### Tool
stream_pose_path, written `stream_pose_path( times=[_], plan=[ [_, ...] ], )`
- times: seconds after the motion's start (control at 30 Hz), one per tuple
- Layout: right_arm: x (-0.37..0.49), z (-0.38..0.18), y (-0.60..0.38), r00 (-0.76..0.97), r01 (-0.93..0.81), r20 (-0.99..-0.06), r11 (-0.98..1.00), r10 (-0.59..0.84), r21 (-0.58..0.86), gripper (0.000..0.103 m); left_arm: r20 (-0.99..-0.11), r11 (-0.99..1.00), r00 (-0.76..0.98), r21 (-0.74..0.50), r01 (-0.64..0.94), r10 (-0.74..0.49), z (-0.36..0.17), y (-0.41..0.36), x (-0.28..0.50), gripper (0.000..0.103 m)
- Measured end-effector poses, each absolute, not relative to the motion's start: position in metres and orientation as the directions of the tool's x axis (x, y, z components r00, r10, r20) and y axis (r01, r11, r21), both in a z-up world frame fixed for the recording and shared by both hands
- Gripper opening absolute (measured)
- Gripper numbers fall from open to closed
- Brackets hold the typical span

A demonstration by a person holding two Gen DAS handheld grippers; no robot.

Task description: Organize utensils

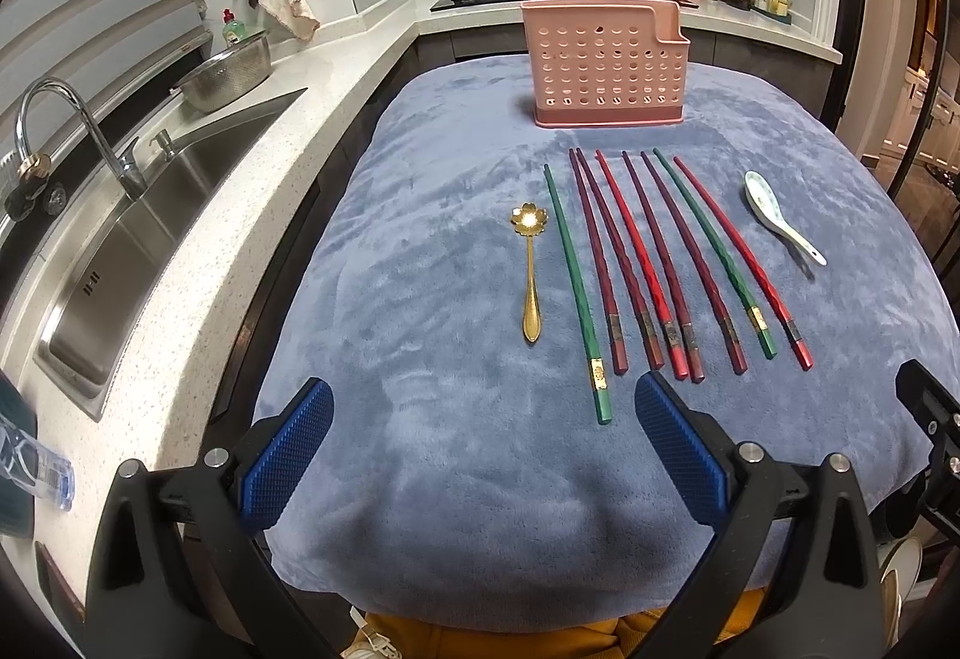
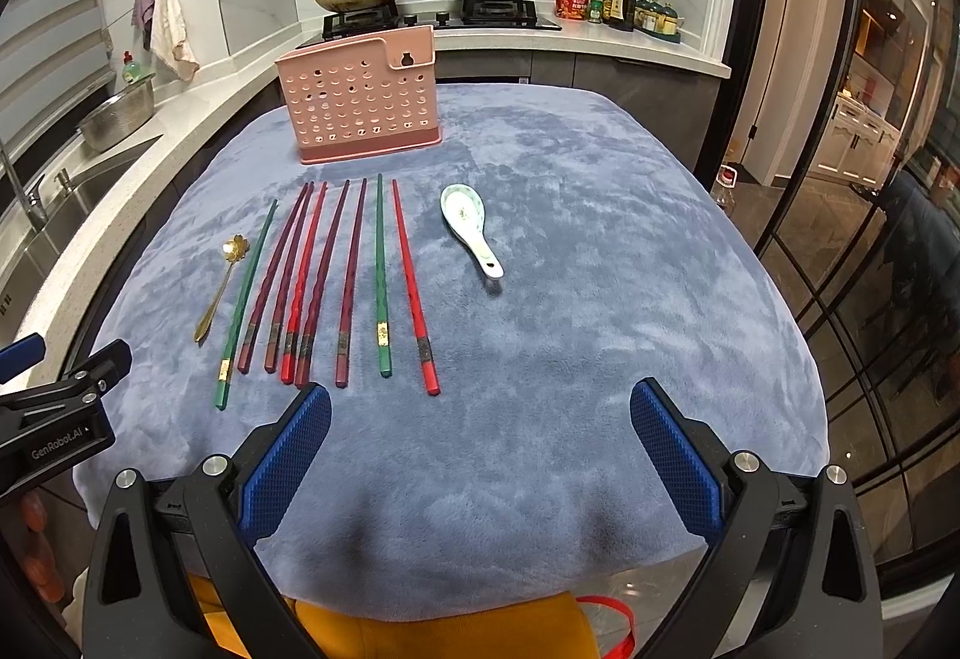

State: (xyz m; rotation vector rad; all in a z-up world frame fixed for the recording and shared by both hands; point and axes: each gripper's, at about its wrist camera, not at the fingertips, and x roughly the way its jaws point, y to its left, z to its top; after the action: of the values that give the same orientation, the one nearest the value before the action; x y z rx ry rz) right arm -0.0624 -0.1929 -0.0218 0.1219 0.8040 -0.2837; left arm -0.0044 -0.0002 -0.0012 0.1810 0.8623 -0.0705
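My left gripper (image 1: 483, 419) hangs over the near edge of the surface (image 1: 420, 479) with its jaws wide apart and nothing between them; my right gripper (image 2: 480, 422) hangs beside it, jaws just as wide and empty. The surface is covered by a blue-grey cloth (image 2: 600, 359). On it, ahead of me, lie eight chopsticks (image 1: 648, 263) in a row, two green and the rest red or dark red, thick ends toward me. A gold spoon (image 1: 529, 275) lies just left of the row, bowl pointing away. A white spoon (image 2: 471, 227) lies to the right of the row, handle toward me. Beyond them all stands a pink holder (image 1: 603, 62) with round holes, upright at the far end of the cloth.
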Motion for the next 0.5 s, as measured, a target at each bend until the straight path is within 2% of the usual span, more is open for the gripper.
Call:
stream_pose_path(
  times=[0.5],
  plan=[
    [-0.0594,-0.0227,-0.1938,0.652,0.297,-0.733,0.955,-0.195,0.01,0.096,-0.762,0.981,0.647,0.137,0.138,0.015,-0.0032,-0.0036,0.0017,0.096]
  ],
)
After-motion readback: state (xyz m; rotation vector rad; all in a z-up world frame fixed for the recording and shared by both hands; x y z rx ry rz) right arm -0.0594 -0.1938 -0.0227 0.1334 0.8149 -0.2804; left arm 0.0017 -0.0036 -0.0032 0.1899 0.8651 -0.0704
